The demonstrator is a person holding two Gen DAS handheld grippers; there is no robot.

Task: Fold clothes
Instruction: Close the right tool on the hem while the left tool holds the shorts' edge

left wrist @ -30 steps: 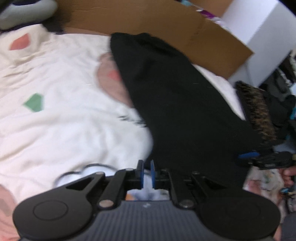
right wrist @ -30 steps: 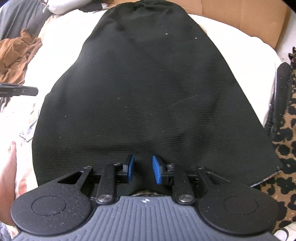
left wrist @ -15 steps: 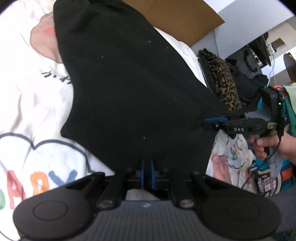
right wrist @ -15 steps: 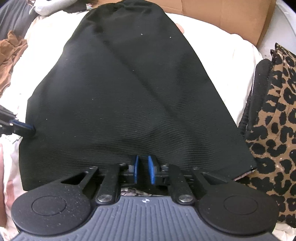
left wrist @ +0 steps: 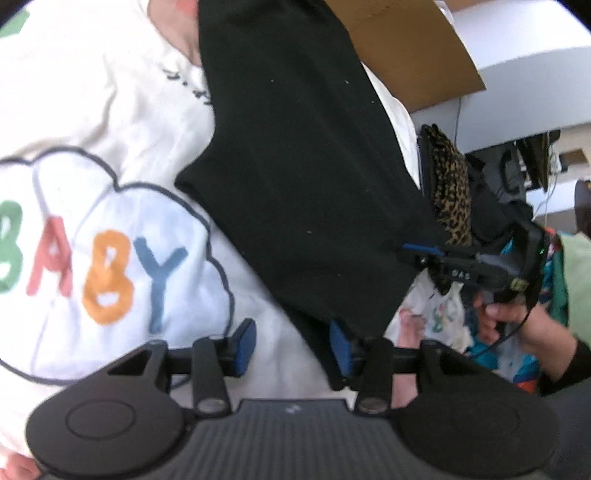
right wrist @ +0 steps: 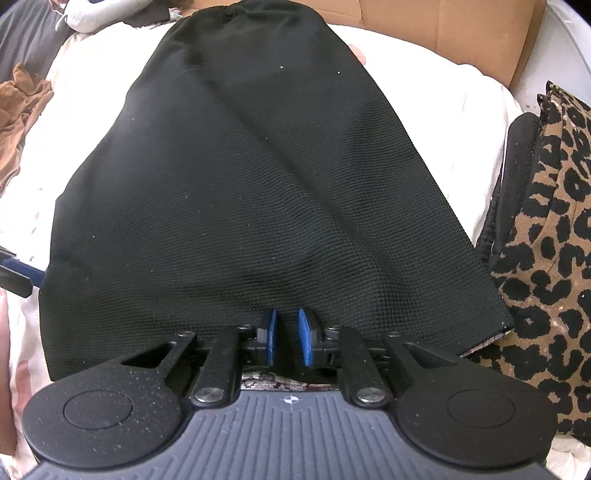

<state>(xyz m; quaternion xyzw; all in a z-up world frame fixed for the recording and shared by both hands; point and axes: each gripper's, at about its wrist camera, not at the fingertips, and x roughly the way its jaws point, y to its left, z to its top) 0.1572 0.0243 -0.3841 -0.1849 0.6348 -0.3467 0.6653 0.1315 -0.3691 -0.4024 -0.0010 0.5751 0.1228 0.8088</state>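
Observation:
A black knit garment (right wrist: 258, 177) lies flat on a white bedspread (right wrist: 461, 122), narrow at the far end and wide toward me. It also shows in the left wrist view (left wrist: 306, 177). My left gripper (left wrist: 293, 345) is open at the garment's near corner, its right pad against the hem, nothing held. My right gripper (right wrist: 287, 334) sits at the middle of the near hem, jaws slightly apart with black cloth between the pads. In the left wrist view the right gripper (left wrist: 421, 249) touches the garment's right edge.
A white "BABY" print cloth (left wrist: 103, 258) lies left of the garment. A leopard-print item (right wrist: 546, 240) lies at the right. A cardboard sheet (right wrist: 443, 33) stands at the back. Brown clothing (right wrist: 22, 107) lies at the far left.
My left gripper has opened wide and let go of the garment's corner. My right gripper's jaws have parted a little. The garment now lies flatter.

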